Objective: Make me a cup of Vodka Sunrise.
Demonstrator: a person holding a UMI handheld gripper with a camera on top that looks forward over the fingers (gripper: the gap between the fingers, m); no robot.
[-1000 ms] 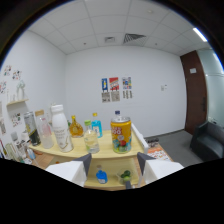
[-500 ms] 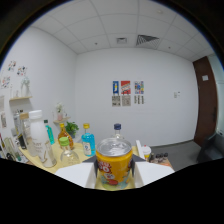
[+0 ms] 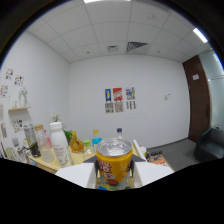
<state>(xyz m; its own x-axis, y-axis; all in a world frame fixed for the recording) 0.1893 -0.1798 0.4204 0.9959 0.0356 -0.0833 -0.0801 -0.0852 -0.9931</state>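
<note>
A yellow-orange drink can [image 3: 114,164] with a silver top stands upright between my two white fingers [image 3: 75,174], filling the gap from side to side. Dark pads touch both of its sides, so my gripper [image 3: 114,170] looks shut on the can. Its lower part is hidden below the fingers. Beyond it, on a wooden table [image 3: 80,159], stand a white bottle [image 3: 59,143], an amber bottle [image 3: 76,143], a blue-topped bottle [image 3: 96,137] and a dark-capped bottle [image 3: 119,132].
More bottles, one dark-capped [image 3: 31,140], stand at the table's left end beside a wall shelf [image 3: 17,107]. Posters [image 3: 119,99] hang on the far white wall. A brown door [image 3: 198,97] and a dark seat [image 3: 210,144] lie off to the right.
The can went from standing on the table ahead of the fingers to sitting between them, large and close. The table and bottles have dropped lower and to the left.
</note>
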